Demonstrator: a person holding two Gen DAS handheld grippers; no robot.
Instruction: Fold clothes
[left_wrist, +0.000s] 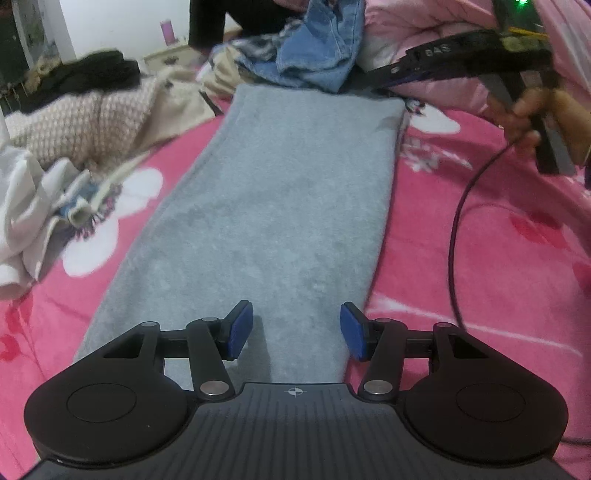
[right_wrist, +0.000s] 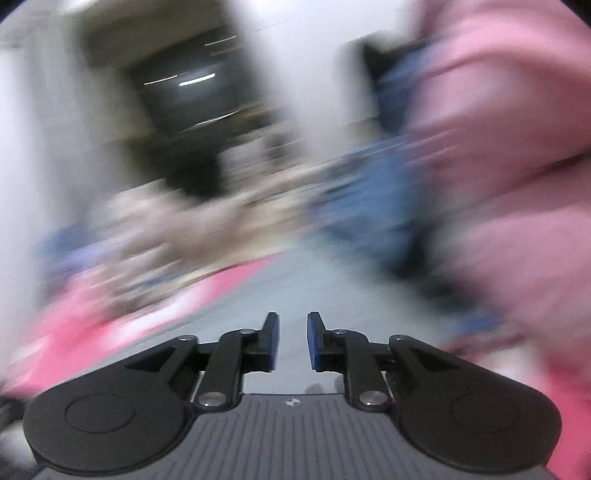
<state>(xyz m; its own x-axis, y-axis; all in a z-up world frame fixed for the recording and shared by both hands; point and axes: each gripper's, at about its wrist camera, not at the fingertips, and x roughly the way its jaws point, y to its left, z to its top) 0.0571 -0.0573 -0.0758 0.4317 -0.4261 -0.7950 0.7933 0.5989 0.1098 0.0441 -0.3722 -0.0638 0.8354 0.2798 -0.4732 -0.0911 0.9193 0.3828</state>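
The only writing to be read is on the right gripper (left_wrist: 384, 75) as the left wrist view catches it: pale characters on its black body that look like "8AS", too blurred to be sure. A green light glows above it, and a hand (left_wrist: 532, 114) grips its handle, a black cable (left_wrist: 456, 236) trailing down.

That view shows the grey towel (left_wrist: 280, 206), folded into a long strip, lying flat on the pink flowered bed (left_wrist: 480, 258). The left gripper (left_wrist: 297, 330) hovers over its near end, jaws spread, nothing between them. Beyond the far end sits a heap of clothes with blue denim (left_wrist: 325, 48); a knit jumper (left_wrist: 85, 122) and white cloth (left_wrist: 26, 206) lie to the left.

The right wrist view is smeared by motion. It alone shows the right gripper's (right_wrist: 293, 341) jaws: narrowly parted, empty, over grey cloth.
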